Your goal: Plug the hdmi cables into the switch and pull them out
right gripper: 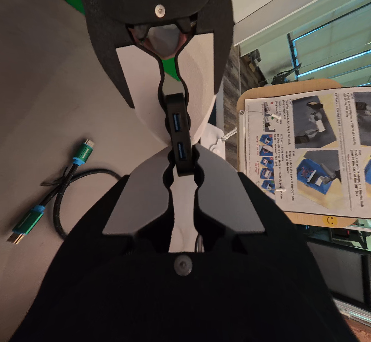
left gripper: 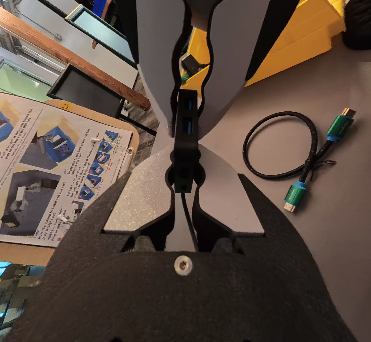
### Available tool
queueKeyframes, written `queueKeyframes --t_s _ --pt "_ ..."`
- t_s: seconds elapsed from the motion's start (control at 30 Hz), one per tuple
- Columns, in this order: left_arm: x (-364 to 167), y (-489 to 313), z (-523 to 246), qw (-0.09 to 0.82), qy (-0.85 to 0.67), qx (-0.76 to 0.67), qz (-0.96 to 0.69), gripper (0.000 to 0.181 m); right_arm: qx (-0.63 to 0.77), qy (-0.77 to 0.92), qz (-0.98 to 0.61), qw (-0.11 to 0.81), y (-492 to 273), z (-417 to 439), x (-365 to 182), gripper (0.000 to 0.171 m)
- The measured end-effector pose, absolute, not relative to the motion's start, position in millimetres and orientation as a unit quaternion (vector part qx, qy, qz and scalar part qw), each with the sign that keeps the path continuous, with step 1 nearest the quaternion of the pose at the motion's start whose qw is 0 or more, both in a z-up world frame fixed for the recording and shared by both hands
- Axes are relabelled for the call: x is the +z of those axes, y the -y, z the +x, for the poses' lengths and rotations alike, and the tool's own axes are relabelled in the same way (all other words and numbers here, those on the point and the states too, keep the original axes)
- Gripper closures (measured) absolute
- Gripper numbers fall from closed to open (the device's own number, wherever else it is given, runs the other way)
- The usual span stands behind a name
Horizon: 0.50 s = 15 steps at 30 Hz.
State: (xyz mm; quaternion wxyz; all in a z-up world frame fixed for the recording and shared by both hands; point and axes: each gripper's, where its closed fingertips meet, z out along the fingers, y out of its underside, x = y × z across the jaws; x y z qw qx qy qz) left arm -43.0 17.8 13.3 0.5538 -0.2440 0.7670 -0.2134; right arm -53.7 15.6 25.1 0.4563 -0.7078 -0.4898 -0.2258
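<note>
While both tongs, left (left gripper: 183, 152) and right (right gripper: 182, 158), clench the black switch (left gripper: 185, 131), the cable (left gripper: 281, 152) lies right of centre on the tabletop (left gripper: 301, 272). At upper right, a yellow bin (left gripper: 297, 37) holds a small dark item.

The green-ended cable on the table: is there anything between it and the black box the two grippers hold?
Nothing: in the left wrist view, bare grey table separates the cable from the switch.

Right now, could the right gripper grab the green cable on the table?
Probably not yet: the right gripper is shut on the black switch, so it's busy. The cable lies uncovered beside it.
</note>
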Motion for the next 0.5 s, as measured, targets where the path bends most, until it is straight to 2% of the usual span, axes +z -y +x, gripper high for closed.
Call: queueKeyframes --t_s 0.07,0.3,0.4,0.5 --pt "18.3 -29.4 -42.6 0.571 -0.756 -0.188 -0.259 0.167 -0.242 0.465 -0.69 0.499 -22.6 -52.5 38.3 0.145" --pt "54.6 -76.7 -62.1 0.616 -0.706 -0.152 -0.316 0.168 -0.196 0.439 -0.681 0.552 -4.6 -42.0 62.9 0.146" --pt "62.6 -89.5 -70.9 0.63 -0.7 -0.115 -0.316 0.167 -0.204 0.422 -0.71 0.526 6.1 -32.2 56.0 0.151" --pt "66.1 -93.0 -74.2 0.63 -0.7 -0.107 -0.318 0.167 -0.121 0.405 -0.773 0.473 11.7 -43.4 19.6 0.154"
